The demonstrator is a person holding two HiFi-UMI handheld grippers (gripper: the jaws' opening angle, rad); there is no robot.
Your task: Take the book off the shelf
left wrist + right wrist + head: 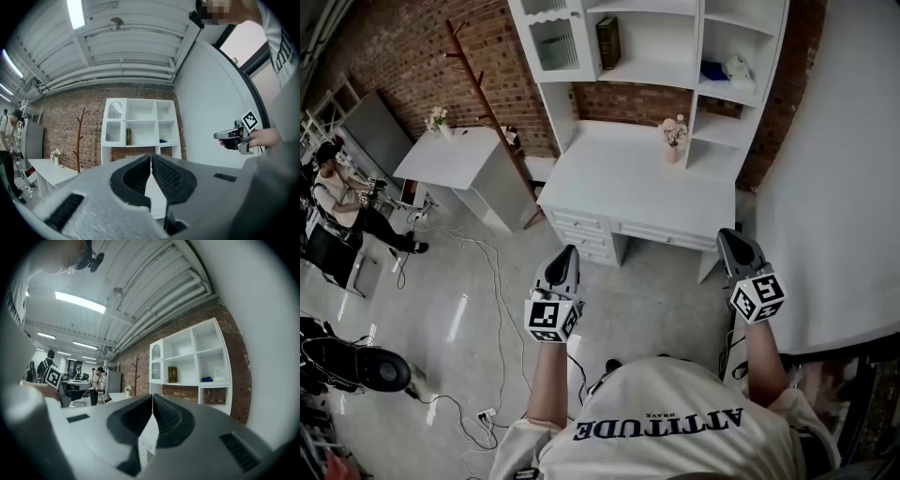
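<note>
A dark book [607, 42] stands upright in the middle compartment of the white shelf unit [649, 70] above the desk; it also shows as the book [128, 136] in the left gripper view and the book [172, 374] in the right gripper view. My left gripper [568, 253] and right gripper [727, 236] are held level in front of the desk, well short of the shelf. Both are shut with nothing between the jaws, seen close at the left gripper [151, 161] and the right gripper [153, 401].
A white desk [619, 183] with drawers stands under the shelf, with a small flower vase [674, 141] on it. A blue item [712, 70] lies in the right compartment. A wooden coat rack [473, 66], a side table [455, 159], floor cables [492, 281] and a person [337, 192] are to the left.
</note>
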